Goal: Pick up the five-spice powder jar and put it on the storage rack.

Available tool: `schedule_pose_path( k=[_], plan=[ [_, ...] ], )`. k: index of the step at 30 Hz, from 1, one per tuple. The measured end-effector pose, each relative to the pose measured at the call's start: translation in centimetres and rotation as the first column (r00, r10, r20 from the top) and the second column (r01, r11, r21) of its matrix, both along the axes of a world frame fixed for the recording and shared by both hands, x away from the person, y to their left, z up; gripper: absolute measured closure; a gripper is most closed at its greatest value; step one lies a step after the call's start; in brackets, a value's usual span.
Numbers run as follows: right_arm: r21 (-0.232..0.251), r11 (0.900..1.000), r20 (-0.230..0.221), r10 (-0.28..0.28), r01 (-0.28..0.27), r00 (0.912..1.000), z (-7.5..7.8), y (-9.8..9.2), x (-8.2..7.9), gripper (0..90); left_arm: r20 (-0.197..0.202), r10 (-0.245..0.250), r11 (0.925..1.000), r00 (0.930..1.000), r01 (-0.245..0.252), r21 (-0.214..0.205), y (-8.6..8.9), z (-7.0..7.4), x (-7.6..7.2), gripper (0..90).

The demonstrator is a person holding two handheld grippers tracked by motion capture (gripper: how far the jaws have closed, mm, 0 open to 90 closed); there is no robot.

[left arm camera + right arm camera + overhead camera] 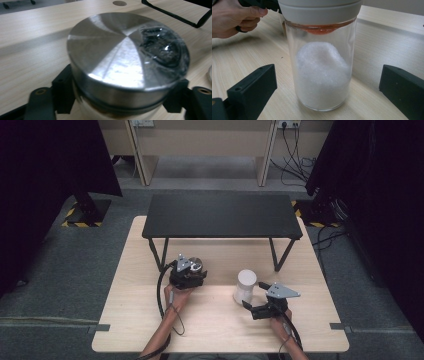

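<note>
Your left gripper [192,270] has its black fingers [62,87] pressed against both sides of the round jar with the brushed steel lid [125,52], just under the lid's rim, so that jar is clamped and sits on the pale wooden counter [215,320] a little in front of the low black metal shelf [222,215]. Before you lift, I would check that the pads sit level on the jar's wall rather than on the lid's edge; a hold that high could let the body swing or the lid work loose. Raise it straight and slowly, keeping it upright. Your right gripper [255,297] is wide open around the clear glass jar of white granules with the grey-white cap [322,75]: the fingers [252,87] stand well apart from the glass on both sides and touch nothing. That jar stands upright on the counter, to the right of the steel-lidded one. If you mean to take it, centre the glass between the pads first, then close gently on the cylinder below the cap, since the smooth wall may slip.
</note>
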State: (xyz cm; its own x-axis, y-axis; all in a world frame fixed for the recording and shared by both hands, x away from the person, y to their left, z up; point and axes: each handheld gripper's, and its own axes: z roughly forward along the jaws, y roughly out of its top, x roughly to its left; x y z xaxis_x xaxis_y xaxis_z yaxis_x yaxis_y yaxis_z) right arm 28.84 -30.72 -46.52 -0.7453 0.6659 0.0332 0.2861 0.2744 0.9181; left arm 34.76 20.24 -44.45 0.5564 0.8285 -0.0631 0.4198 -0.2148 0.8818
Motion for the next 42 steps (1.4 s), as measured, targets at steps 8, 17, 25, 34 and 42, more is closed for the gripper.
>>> schedule_pose_path(
  k=[8,17,25,34,42],
  plan=[
    [0.002,1.0000,-0.001,0.000,0.000,1.0000,0.0,0.0,0.0,1.4,0.019,-0.001,0.9991,0.9998,0.000,0.043,-0.5,0.3,-0.2,30.4],
    [0.004,1.0000,-0.002,-0.002,0.002,1.0000,0.0,0.0,0.0,1.4,0.018,0.000,0.9989,0.9998,-0.001,0.047,-0.6,0.4,-0.3,30.6],
    [0.005,1.0000,-0.002,-0.001,0.001,1.0000,0.0,-0.1,0.0,1.4,0.017,-0.004,0.9987,0.9998,0.003,0.050,-0.5,0.8,-0.4,30.6],
    [0.005,1.0000,-0.001,-0.003,0.003,1.0000,0.0,0.0,0.0,1.4,0.009,-0.020,0.9983,0.9998,0.020,0.055,-0.3,1.7,-0.4,30.6],
    [0.005,1.0000,-0.004,0.000,0.000,1.0000,0.0,-0.1,0.0,1.3,0.005,-0.048,0.9979,0.9989,0.047,0.043,0.3,2.4,-0.5,30.6]
  ],
)
